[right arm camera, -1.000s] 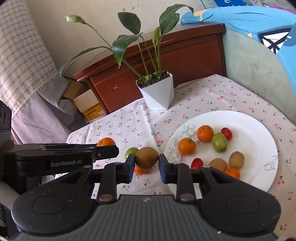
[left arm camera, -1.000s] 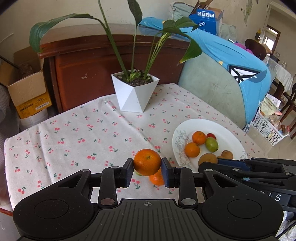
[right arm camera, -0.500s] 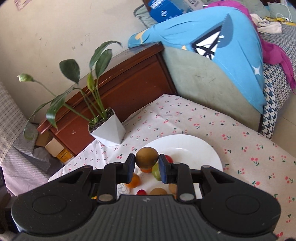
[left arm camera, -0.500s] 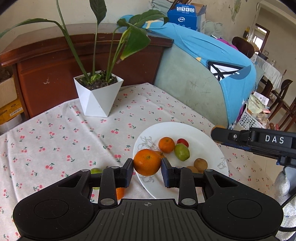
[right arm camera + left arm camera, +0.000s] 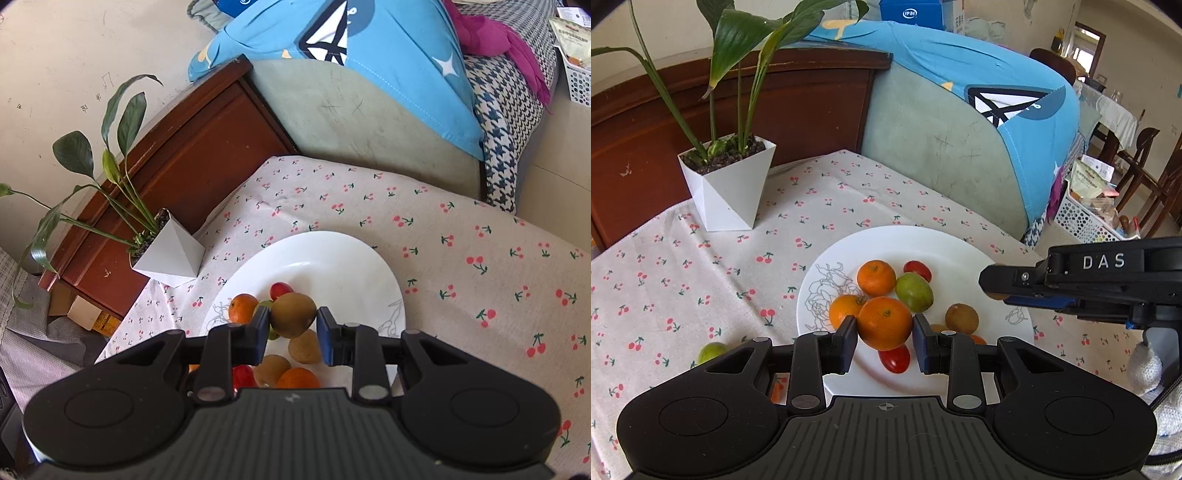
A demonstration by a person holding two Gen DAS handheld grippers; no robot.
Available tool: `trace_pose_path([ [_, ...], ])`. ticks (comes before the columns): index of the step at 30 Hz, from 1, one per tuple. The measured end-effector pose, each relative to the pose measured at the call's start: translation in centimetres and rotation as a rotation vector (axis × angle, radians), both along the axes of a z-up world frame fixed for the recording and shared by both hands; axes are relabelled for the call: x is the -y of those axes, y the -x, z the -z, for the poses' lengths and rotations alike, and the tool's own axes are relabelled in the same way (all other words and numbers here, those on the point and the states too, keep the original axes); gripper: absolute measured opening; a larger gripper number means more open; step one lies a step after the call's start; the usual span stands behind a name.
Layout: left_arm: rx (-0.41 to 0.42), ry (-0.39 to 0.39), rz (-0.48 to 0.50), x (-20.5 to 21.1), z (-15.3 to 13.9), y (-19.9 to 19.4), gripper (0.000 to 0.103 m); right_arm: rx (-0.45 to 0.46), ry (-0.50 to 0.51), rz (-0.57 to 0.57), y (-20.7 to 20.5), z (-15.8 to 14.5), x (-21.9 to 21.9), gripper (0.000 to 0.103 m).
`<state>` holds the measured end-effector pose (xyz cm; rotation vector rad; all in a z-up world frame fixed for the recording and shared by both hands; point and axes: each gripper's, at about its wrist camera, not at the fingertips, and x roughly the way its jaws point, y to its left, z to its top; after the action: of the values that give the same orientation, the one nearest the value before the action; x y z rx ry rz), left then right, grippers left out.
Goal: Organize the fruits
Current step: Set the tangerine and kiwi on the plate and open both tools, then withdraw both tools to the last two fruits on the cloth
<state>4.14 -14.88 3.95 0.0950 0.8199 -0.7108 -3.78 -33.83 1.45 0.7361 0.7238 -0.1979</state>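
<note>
A white plate (image 5: 960, 254) with a faint line drawing on its rim sits on the bench (image 5: 683, 266), which is covered by a cherry-print cloth. On the plate lie two oranges (image 5: 876, 277), one behind the other, with a green fruit (image 5: 914, 291) just to the right of the farther one and a small red fruit (image 5: 917, 269) beyond it. A brown kiwi (image 5: 962, 318) rests toward the plate's right side, and another red fruit (image 5: 894, 360) lies at the near edge, partly under the left gripper.

The left gripper (image 5: 885, 331) is closed on an orange (image 5: 885, 322), its pads pressing both sides, and holds it over the near part of the plate, above the other fruit. The right gripper (image 5: 293, 320) is clamped on a kiwi (image 5: 293, 314) and holds it above the plate's middle; in the left wrist view its body reaches in from the right over the plate's rim. Below that held kiwi, the right wrist view shows two more kiwis (image 5: 305, 346) and an orange on the plate.

Off the plate, a green fruit (image 5: 712, 350) lies on the cloth at the left, partly hidden by the left gripper's body. A white angular planter (image 5: 727, 188) holding soil and a long-leafed plant stands on the bench's far left corner, well apart from the plate.
</note>
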Motion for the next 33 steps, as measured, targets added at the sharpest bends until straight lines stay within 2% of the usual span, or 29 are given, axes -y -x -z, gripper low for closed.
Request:
trace_pose_path([
  [7,-0.01,0.007,-0.004,1.1,0.7,-0.4,0.029,-0.022,0.013,0.023,-0.4,0.8,0.1,0.03],
  [11,-0.012,0.036,0.002,1.1,0.5,-0.3,0.032,-0.016,0.002,0.038,-0.4,0.7,0.3,0.031],
  [13,-0.001,0.05,0.003,1.0,0.1,-0.1,0.042,-0.01,-0.004,0.041,-0.4,0.5,0.4,0.032],
  [14,0.009,0.056,-0.005,0.8,-0.1,0.0,0.055,-0.006,-0.007,0.041,-0.4,0.4,0.4,0.032],
  [15,0.016,0.06,-0.011,0.8,-0.4,0.0,0.063,-0.001,-0.009,0.04,-0.4,0.3,0.4,0.033],
  [21,0.036,0.039,-0.065,0.0,-1.1,-0.1,0.072,0.029,0.025,0.002,-0.6,-0.4,-0.2,0.038],
  [25,-0.002,0.042,-0.103,-1.0,-1.0,-0.6,0.072,0.043,0.036,-0.039,-0.8,-0.7,-0.9,0.043],
  [30,-0.056,0.059,-0.169,-3.2,-1.2,-1.1,0.079,0.063,0.076,-0.095,-1.0,-1.2,-1.9,0.048],
  [33,-0.037,0.075,-0.205,-4.9,-1.9,-1.2,0.085,0.081,0.082,-0.135,-1.1,-1.4,-2.6,0.048],
])
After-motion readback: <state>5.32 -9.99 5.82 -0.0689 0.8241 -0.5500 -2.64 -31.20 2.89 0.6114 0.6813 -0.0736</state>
